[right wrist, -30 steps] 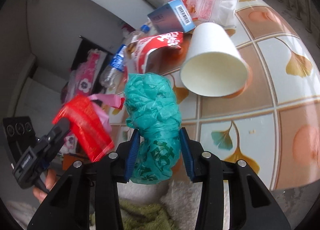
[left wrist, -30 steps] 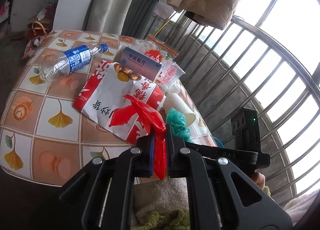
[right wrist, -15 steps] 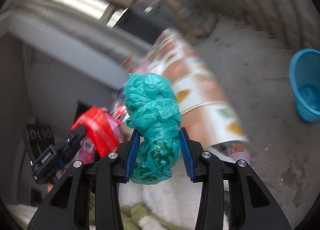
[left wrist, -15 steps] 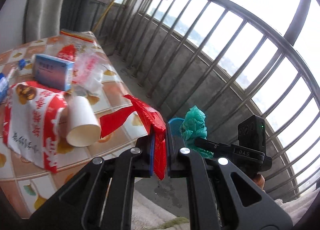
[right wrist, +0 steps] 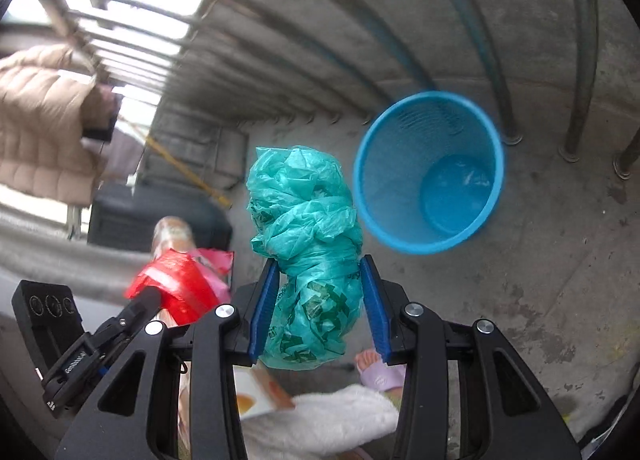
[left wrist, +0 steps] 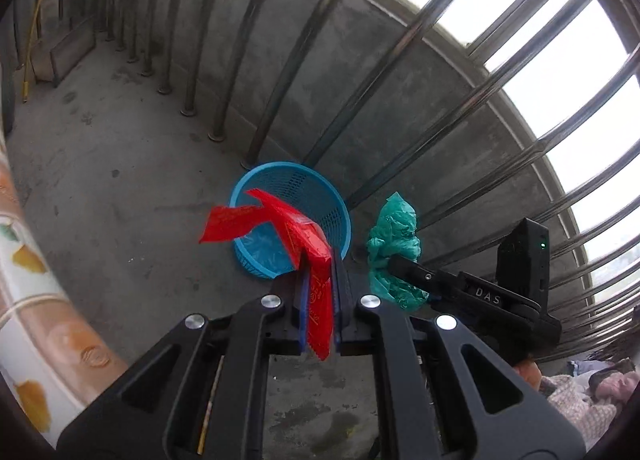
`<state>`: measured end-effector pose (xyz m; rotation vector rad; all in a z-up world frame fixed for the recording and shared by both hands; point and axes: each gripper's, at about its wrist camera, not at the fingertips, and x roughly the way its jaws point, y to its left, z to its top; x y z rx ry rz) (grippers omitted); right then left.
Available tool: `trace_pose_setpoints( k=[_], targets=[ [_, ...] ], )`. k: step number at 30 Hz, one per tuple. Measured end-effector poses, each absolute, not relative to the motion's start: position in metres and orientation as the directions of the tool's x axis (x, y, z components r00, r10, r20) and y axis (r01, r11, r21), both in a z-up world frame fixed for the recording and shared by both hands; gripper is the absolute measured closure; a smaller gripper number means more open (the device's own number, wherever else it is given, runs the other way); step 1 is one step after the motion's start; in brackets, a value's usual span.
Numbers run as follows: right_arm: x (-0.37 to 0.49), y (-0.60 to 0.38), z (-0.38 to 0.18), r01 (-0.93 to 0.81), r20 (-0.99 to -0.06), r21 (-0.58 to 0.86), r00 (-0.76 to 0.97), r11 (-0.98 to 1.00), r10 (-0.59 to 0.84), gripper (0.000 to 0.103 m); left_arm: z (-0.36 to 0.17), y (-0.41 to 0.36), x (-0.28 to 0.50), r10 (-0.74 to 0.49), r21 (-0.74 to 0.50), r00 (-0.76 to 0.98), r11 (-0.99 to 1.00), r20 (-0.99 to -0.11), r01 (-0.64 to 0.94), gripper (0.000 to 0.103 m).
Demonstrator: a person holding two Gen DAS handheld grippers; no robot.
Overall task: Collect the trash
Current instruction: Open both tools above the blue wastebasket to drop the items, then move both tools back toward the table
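A blue mesh basket (left wrist: 298,184) stands on the concrete floor by the railing; in the right wrist view the basket (right wrist: 374,148) shows only a thin liner inside. My left gripper (left wrist: 320,264) is shut on a red wrapper (left wrist: 296,232), which hangs in front of the basket's mouth. My right gripper (right wrist: 316,272) is shut on a crumpled green plastic bag (right wrist: 304,212), left of the basket. From the left wrist the green bag (left wrist: 394,236) sits just right of the basket. From the right wrist the left gripper (right wrist: 154,296) and red wrapper (right wrist: 180,288) are at lower left.
Metal railing bars (left wrist: 400,60) rise from a low concrete wall behind the basket. The table edge with its leaf-pattern cloth (left wrist: 24,280) runs along the left. A beige quilted jacket (right wrist: 36,120) hangs at upper left, above a dark bin (right wrist: 160,220). A person's slippered foot (right wrist: 376,372) is below.
Both grippers have swung away from the table toward the railing and tilted down at the blue basket, still holding the red wrapper and the green bag. The table's trash has left view.
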<state>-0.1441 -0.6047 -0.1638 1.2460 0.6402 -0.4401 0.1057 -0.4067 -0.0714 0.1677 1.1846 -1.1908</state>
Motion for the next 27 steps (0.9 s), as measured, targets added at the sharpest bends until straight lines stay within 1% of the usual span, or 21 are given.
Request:
trace_pose_setpoints(
  k=[4, 5, 6, 7, 8, 9, 12, 15, 19, 22, 27],
  targets=[
    [-0.136, -0.644, -0.188, 0.668, -0.679, 0.713, 0.734, 0.212, -0.028, 0.061, -0.107, -0.468, 0.120, -0.584, -0.453, -0.135, 0.442, -0.801, 0.774, 0.095],
    [-0.134, -0.655, -0.194, 0.678, -0.686, 0.706, 0.726, 0.202, -0.038, 0.060, -0.114, -0.480, 0.123, -0.583, -0.453, -0.135, 0.443, -0.801, 0.774, 0.095],
    [-0.128, -0.663, -0.201, 0.681, -0.688, 0.706, 0.725, 0.196, -0.041, 0.050, -0.121, -0.492, 0.124, -0.579, -0.444, -0.128, 0.445, -0.806, 0.778, 0.084],
    [-0.123, -0.671, -0.209, 0.697, -0.703, 0.692, 0.710, 0.186, -0.044, 0.042, -0.132, -0.505, 0.127, -0.566, -0.436, -0.130, 0.449, -0.814, 0.780, 0.073],
    [-0.117, -0.677, -0.216, 0.726, -0.729, 0.666, 0.682, 0.172, -0.055, 0.036, -0.139, -0.514, 0.127, -0.558, -0.431, -0.129, 0.454, -0.820, 0.780, 0.054],
    [-0.115, -0.682, -0.224, 0.745, -0.748, 0.645, 0.661, 0.170, -0.063, 0.035, -0.143, -0.517, 0.127, -0.552, -0.422, -0.119, 0.462, -0.825, 0.780, 0.051],
    [-0.113, -0.689, -0.233, 0.786, -0.791, 0.585, 0.607, 0.198, -0.076, 0.035, -0.151, -0.528, 0.125, -0.527, -0.392, -0.099, 0.481, -0.844, 0.785, 0.051],
    [-0.121, -0.686, -0.228, 0.789, -0.785, 0.582, 0.609, 0.197, -0.117, 0.035, -0.139, -0.519, 0.121, -0.556, -0.406, -0.093, 0.473, -0.826, 0.782, 0.050],
    [-0.136, -0.674, -0.210, 0.792, -0.771, 0.570, 0.608, 0.221, -0.188, 0.035, -0.107, -0.494, 0.113, -0.598, -0.371, -0.030, 0.457, -0.801, 0.809, 0.048],
    [-0.135, -0.654, -0.189, 0.779, -0.749, 0.566, 0.623, 0.272, -0.226, 0.035, -0.078, -0.465, 0.103, -0.633, -0.356, 0.009, 0.447, -0.774, 0.821, 0.043],
    [-0.119, -0.620, -0.148, 0.733, -0.708, 0.557, 0.665, 0.389, -0.239, 0.035, -0.027, -0.409, 0.080, -0.672, -0.309, 0.075, 0.433, -0.737, 0.847, 0.038]
  ],
)
